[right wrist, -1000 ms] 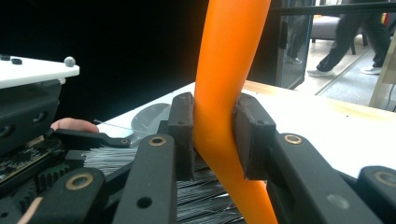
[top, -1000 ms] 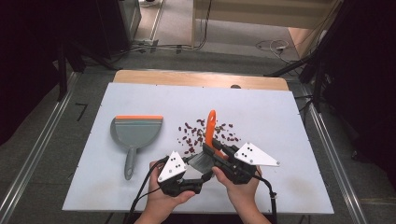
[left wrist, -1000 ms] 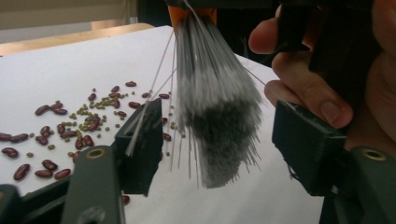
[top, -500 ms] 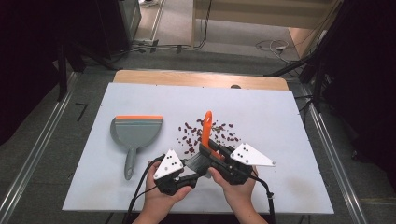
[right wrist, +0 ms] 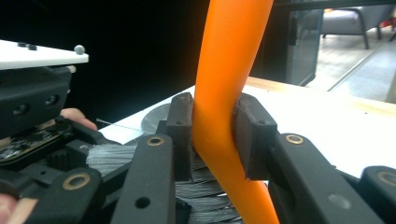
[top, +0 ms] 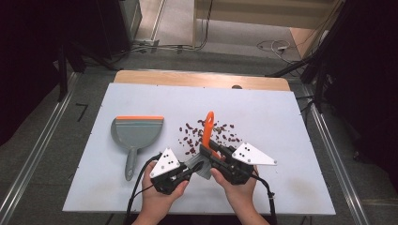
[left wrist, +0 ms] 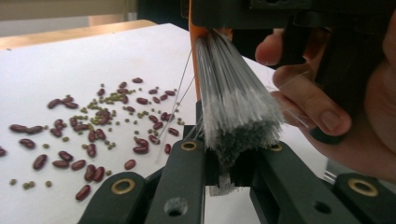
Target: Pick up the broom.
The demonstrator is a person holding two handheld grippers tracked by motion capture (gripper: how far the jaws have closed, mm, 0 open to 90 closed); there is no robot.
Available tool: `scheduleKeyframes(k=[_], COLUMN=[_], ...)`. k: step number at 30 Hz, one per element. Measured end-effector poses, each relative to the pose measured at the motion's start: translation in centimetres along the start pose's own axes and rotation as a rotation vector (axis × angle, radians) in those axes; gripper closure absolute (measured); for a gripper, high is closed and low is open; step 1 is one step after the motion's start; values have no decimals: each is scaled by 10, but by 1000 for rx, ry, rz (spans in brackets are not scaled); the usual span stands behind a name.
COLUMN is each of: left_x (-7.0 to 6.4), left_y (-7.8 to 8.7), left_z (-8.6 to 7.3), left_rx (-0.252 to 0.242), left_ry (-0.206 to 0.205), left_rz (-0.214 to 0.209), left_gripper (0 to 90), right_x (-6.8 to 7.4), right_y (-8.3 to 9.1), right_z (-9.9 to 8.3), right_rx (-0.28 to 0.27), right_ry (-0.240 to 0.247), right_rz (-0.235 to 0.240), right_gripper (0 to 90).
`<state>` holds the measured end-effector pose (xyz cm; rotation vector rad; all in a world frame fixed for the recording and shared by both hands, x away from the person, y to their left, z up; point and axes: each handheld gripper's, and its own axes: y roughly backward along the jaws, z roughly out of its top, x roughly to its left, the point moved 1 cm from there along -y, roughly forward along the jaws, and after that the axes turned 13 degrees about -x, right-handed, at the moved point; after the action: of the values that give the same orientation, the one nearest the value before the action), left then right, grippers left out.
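- Two grippers meet on one brush (top: 205,149) near the table's (top: 291,122) front edge.
- Right gripper (right wrist: 212,135) pinches the brush's orange handle (right wrist: 224,93).
- Left gripper (left wrist: 229,161) is clamped on the grey bristles (left wrist: 236,102).
- Beans (top: 206,133) lie scattered just beyond the brush.
- Dustpan (top: 135,136) rests to the left, apart from them.

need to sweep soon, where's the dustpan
In the high view the dustpan lies on the table's left side, left of the scattered beans, apart from both grippers.
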<state>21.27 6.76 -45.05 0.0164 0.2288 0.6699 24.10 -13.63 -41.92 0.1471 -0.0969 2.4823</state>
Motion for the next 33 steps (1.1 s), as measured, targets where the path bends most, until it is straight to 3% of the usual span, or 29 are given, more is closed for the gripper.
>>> scheduleKeyframes(k=[1, 4, 10, 16, 23, 26, 29, 33], left_x=[2, 4, 7, 10, 14, 15, 17, 15], left_y=[1, 3, 8, 15, 21, 22, 24, 24], left_z=[0, 1, 8, 14, 19, 20, 21, 22], left_rx=[5, 5, -9, -26, -31, -36, -42, -49], left_ry=[-2, -9, -16, -18, -29, -26, -19, -17], left_rz=[-5, -16, -51, -83, -171, -195, -242, -280], left_gripper=[871, 872, 872, 873, 873, 873, 872, 873], right_x=[-3, -10, -33, -56, -79, -80, -76, -69], right_y=[1, 5, 15, 20, 26, 25, 23, 18], right_z=[3, 9, 18, 16, 16, 15, 12, 5], right_rx=[-6, -18, -9, 64, 86, 117, 171, 201], right_ry=[-7, -21, -60, -88, -160, -193, -185, -163], right_rz=[25, 79, 167, 253, 379, 491, 567, 581], right_gripper=[554, 458, 369, 374, 427, 438, 445, 439])
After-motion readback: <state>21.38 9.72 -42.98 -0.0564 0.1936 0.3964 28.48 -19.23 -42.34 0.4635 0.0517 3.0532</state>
